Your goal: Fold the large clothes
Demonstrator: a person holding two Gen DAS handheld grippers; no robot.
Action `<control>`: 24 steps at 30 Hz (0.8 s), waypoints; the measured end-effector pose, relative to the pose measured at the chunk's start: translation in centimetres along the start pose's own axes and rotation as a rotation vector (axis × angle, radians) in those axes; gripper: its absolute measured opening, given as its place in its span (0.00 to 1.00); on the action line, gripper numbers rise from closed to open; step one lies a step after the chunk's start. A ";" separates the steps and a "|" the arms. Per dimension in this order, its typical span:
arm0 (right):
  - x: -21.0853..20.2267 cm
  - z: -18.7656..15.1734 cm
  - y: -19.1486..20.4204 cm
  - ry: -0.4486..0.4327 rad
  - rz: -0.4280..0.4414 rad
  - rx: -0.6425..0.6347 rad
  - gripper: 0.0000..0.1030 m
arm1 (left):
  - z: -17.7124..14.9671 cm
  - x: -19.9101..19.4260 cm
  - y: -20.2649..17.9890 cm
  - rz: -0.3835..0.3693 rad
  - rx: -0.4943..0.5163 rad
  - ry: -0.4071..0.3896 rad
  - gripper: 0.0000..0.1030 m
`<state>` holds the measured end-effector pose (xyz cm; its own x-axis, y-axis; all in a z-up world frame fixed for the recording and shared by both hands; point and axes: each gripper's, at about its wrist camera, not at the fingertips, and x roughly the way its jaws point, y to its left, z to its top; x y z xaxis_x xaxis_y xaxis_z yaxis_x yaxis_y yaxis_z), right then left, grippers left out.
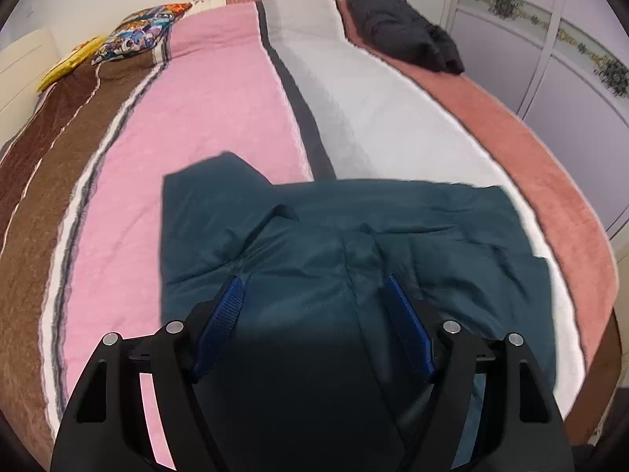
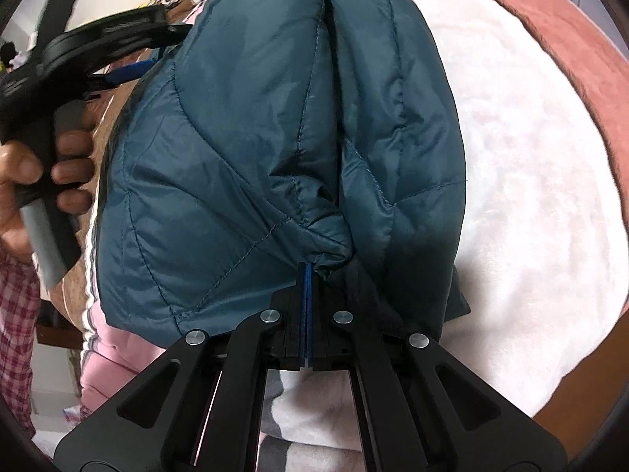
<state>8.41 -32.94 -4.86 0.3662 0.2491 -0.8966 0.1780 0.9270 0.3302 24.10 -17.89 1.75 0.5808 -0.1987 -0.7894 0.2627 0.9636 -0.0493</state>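
Observation:
A teal quilted jacket (image 1: 354, 244) lies spread on the striped bedspread (image 1: 220, 98), across its pink and white bands. My left gripper (image 1: 314, 291) hovers just over the jacket's near part, its blue pads (image 1: 228, 306) wide apart and nothing between them: open. In the right wrist view the jacket (image 2: 243, 137) bulges up in front of my right gripper (image 2: 307, 275), whose pads are pressed together on a bunched fold of its edge. A hand (image 2: 59, 165) at the left of that view holds the left gripper's handle.
A dark folded garment (image 1: 405, 27) rests at the bed's far right on the rust-coloured band. A colourful pillow (image 1: 141, 35) and a yellow item (image 1: 67, 67) sit at the far left. Wardrobe doors (image 1: 550, 70) stand to the right of the bed.

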 end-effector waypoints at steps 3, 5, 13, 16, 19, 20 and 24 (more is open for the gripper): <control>-0.8 -0.3 0.7 -0.017 -0.001 -0.005 0.03 | -0.5 -2.3 0.5 -0.008 -0.003 -0.027 0.71; -1.5 -0.5 1.0 -0.030 -0.002 -0.008 0.04 | -0.9 -3.7 0.9 -0.011 -0.004 -0.047 0.71; -4.7 -1.3 1.8 -0.091 0.003 -0.020 0.22 | -3.0 -7.8 1.5 -0.030 0.001 -0.090 0.71; -6.7 -1.6 1.0 -0.128 -0.004 -0.023 0.30 | -4.0 -9.0 1.9 -0.054 -0.002 -0.092 0.71; -8.3 -1.7 0.5 -0.165 -0.009 -0.009 0.36 | -5.1 -10.0 2.4 -0.074 -0.009 -0.090 0.71; -8.7 -1.6 0.1 -0.174 -0.011 -0.003 0.38 | -5.6 -10.2 2.6 -0.085 -0.015 -0.084 0.71; -10.5 -1.6 -1.9 -0.217 -0.020 0.037 0.45 | -7.7 -11.1 4.1 -0.136 -0.062 -0.060 0.71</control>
<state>2.73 -36.82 3.46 0.5496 0.1607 -0.8198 0.2188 0.9194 0.3269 12.80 -10.37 5.54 0.5887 -0.3369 -0.7348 0.2953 0.9358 -0.1925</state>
